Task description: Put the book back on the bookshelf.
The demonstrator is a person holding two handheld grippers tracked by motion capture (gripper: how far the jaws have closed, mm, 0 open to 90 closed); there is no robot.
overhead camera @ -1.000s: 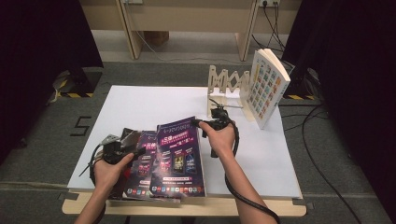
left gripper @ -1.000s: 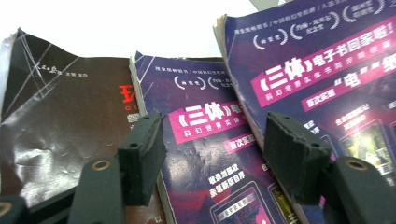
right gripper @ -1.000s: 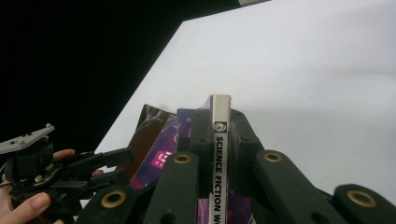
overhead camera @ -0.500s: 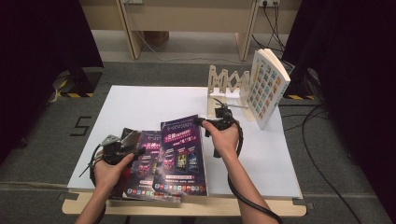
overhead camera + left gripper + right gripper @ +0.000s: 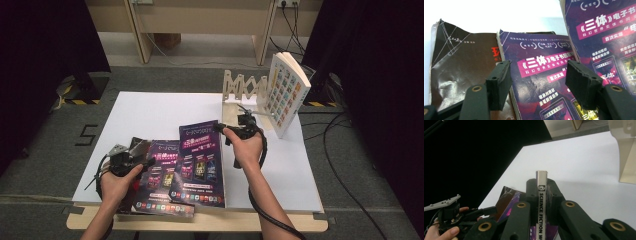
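Both forearms enter from bottom of high view. Left hand [image 5: 117, 182] grips left gripper [image 5: 149, 162], low near front-left worktop corner, fingers [image 5: 499, 83] spread apart, nothing clamped between. Right hand [image 5: 247, 147] raised higher at centre, right gripper [image 5: 541, 192] aimed leftward, fingers [image 5: 532, 192] pressed tight on thin spine.

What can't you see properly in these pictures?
- Lifted purple magazine: in the right gripper view the right gripper covers all but its spine.
- Purple magazine underneath: its lower part is hidden in the left gripper view by the left gripper and the frame's bottom edge.
- Brown book: title cut off by the purple magazine underneath.
- Upright book: cover print too small, high view.
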